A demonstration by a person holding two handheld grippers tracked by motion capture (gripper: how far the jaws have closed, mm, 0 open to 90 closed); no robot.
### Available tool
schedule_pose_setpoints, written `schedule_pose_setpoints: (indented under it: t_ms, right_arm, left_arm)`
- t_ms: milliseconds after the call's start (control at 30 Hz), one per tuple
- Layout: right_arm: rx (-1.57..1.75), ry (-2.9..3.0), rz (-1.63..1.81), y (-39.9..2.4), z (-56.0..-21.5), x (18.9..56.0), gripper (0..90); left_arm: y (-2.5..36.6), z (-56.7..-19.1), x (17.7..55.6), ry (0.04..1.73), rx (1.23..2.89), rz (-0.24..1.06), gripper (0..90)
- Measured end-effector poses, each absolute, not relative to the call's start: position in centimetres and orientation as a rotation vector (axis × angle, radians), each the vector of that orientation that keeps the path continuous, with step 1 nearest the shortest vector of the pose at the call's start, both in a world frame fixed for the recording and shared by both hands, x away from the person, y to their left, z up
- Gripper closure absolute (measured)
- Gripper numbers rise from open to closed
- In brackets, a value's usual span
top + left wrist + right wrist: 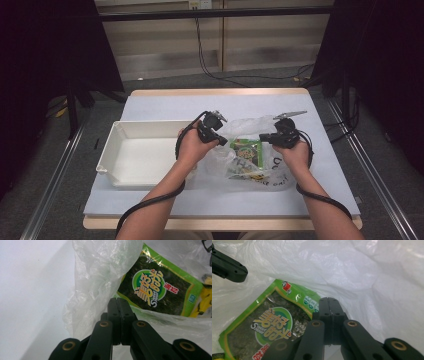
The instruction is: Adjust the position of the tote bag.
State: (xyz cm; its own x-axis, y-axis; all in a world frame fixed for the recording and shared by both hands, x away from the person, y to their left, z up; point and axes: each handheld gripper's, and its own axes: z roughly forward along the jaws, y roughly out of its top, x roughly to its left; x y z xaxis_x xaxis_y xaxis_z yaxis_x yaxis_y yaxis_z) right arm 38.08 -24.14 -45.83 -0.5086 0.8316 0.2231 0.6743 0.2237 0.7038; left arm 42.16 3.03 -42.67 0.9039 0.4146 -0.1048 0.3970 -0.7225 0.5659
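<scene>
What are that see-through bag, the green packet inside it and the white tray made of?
The bag looks like thin clear plastic film: it crinkles and shines. The green packet seems glossy printed plastic foil with a clear window. The white tray looks like smooth rigid plastic, matte, though that is a guess.

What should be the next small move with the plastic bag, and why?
Probably draw the two grippers apart to widen the bag's mouth. The left gripper and right gripper seem shut on the plastic bag, and the green snack packet lies inside.
</scene>
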Motion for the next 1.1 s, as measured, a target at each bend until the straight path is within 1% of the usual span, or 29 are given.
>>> schedule_pose_setpoints:
  t_ms: [100,167,300,600,633,700,733,800,867,933,967,1000,1100]
  right_arm:
    - [1.441,2.279,1.151,-24.3,-46.1,38.2,90.0]
    - [1.457,2.279,1.145,-24.4,-46.3,38.3,90.0]
    - [1.454,2.278,1.128,-24.5,-46.6,38.4,90.0]
    - [1.479,2.282,1.088,-25.0,-47.3,38.3,90.0]
    - [1.478,2.29,1.085,-25.0,-47.4,38.3,90.0]
    - [1.477,2.295,1.091,-25.0,-47.4,38.2,90.0]
    - [1.479,2.293,1.102,-25.1,-47.4,38.1,90.0]
    - [1.474,2.296,1.107,-25.1,-47.3,37.9,90.0]
    - [1.468,2.298,1.109,-25.1,-47.1,37.7,90.0]
    - [1.46,2.296,1.115,-25.2,-46.9,37.6,90.0]
    - [1.459,2.292,1.122,-25.2,-46.9,37.5,90.0]
    - [1.459,2.292,1.122,-25.2,-46.9,37.5,90.0]
    - [1.459,2.29,1.139,-25.3,-46.6,37.3,90.0]
  left_arm:
    - [2.9,-42.9,42.9,0.572,2.488,0.061,90.0]
    - [2.7,-43.1,43.1,0.611,2.471,0.076,90.0]
    - [2.6,-43.5,43.8,0.612,2.485,0.091,90.0]
    - [2.3,-44.4,44.2,0.658,2.505,0.134,90.0]
    - [2.4,-44.3,44.3,0.64,2.517,0.134,90.0]
    - [2.4,-44.4,44.1,0.658,2.5,0.13,90.0]
    - [2.5,-44.3,44.2,0.628,2.51,0.132,90.0]
    - [2.7,-44.3,44.2,0.622,2.519,0.128,90.0]
    - [2.8,-44.3,44.1,0.644,2.489,0.128,89.4]
    - [3.1,-44.1,44.2,0.64,2.471,0.115,86.9]
    - [3.2,-43.9,44.1,0.673,2.432,0.104,85.4]
    - [3.2,-43.9,44.1,0.673,2.432,0.104,83.3]
    - [3.7,-43.5,44.1,0.69,2.388,0.072,82.2]
